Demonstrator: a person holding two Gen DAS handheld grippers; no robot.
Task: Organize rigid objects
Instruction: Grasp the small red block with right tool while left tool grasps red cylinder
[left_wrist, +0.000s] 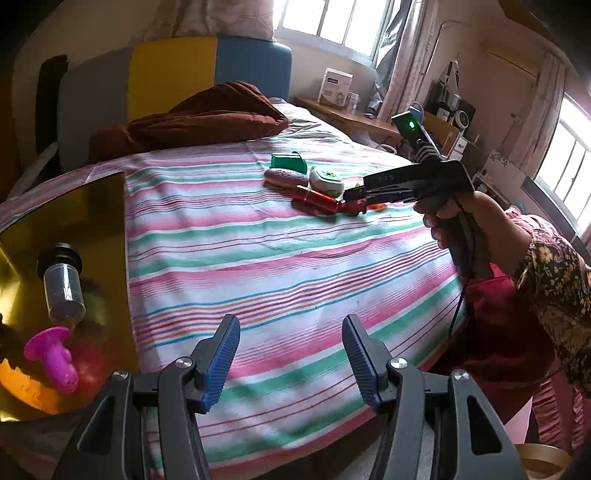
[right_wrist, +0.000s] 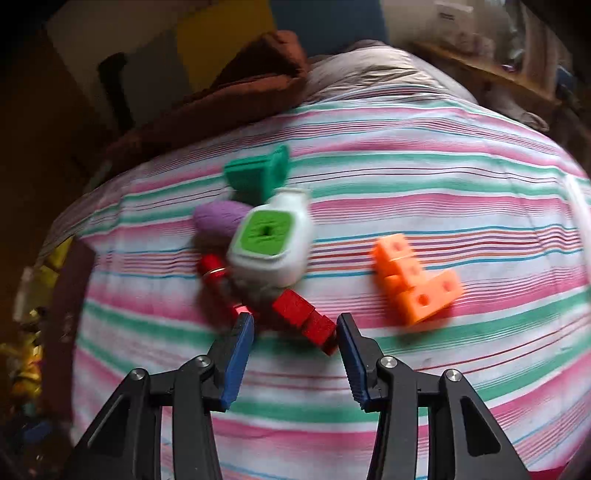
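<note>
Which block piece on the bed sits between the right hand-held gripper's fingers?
The red block piece, not the orange one lying off to its right.

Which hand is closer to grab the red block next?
Right. The right gripper hangs at the red block, one end between its fingers. The left gripper hovers over bare striped sheet, far away.

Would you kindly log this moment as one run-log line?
left gripper: open, empty | right gripper: open around red block | gold tray: holds vial
</note>
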